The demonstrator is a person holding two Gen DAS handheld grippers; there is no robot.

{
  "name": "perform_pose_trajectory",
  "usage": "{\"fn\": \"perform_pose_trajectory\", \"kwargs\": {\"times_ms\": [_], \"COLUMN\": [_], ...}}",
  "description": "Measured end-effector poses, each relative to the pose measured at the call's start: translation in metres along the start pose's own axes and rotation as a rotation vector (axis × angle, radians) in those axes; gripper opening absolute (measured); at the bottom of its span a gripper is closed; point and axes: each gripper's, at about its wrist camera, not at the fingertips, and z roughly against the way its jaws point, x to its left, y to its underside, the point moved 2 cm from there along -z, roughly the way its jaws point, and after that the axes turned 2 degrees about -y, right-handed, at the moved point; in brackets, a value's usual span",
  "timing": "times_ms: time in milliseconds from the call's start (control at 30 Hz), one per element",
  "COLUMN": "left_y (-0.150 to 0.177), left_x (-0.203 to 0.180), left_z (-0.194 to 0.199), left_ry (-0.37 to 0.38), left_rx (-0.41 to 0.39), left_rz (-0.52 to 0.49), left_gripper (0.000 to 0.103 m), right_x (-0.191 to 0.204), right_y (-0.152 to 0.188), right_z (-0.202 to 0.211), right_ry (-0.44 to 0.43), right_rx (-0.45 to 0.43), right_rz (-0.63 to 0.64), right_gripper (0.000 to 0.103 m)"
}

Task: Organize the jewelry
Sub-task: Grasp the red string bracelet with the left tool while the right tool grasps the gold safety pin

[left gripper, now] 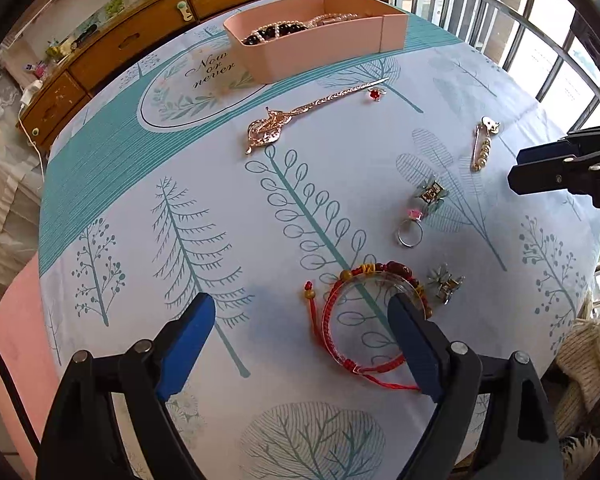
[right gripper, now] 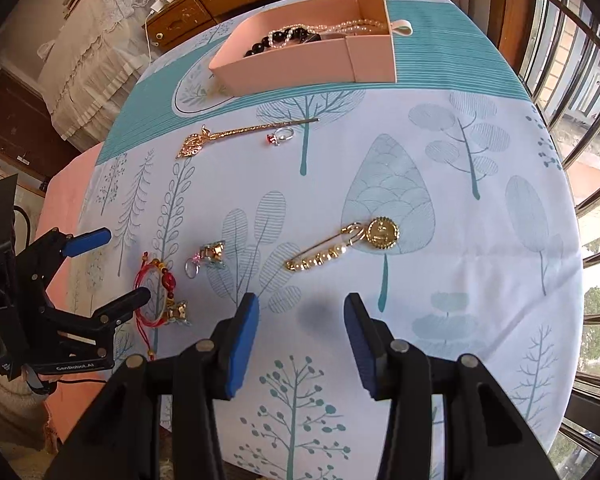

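At the far side of the table (left gripper: 120, 184), the pink box (left gripper: 324, 46) holds a pearl strand (left gripper: 336, 18) and dark beads (left gripper: 278, 32). The left gripper (left gripper: 300, 336) gapes empty above the near red bracelet (left gripper: 364, 320); the right gripper (right gripper: 302, 320), half-parted, grasps nothing near the gold pin (right gripper: 340, 250).

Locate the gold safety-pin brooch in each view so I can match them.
Left wrist: brooch at right, above the two rings, near the right claw.
Right wrist: brooch at centre, just above the claw's own fingers.
Shared landmark: pink box at the table's far end.
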Motion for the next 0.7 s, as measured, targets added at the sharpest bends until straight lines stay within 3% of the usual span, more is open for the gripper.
{"fn": "perform_pose_trajectory", "kwargs": {"times_ms": [200,267,333,400,700], "left_y": [-0.012,-0.016,-0.02,-0.024,-0.033], "left_x": [-0.013,-0.016,-0.019,-0.021,-0.046], "left_z": [-0.004,-0.007,-0.012,-0.013,-0.014], "left_ry": [-0.024,-0.015,0.011,0.023,0.047], "left_rx": [0.003,0.019,0.048,0.057,0.086], "left_rz": [-0.178,-0.225,-0.254,-0.278,-0.451], "left_gripper": [0.082,0.076,0.064,0.06,0.058], "right_x": [-0.001,-0.002,-0.003,-0.005,-0.016], "right_y": [-0.003,-0.004,-0.006,-0.006,-0.015], "right_z": [-0.004,-0.004,-0.007,-0.008,-0.008], "right_ry": [-0.007,-0.01,-0.014,-0.022,-0.041], "right_rx": [0.011,0.012,0.016,0.023,0.024], "right_rz": [-0.01,-0.012,-0.019,-0.033,-0.119], "right_gripper": [0.045,0.045,0.045,0.045,0.045]}}
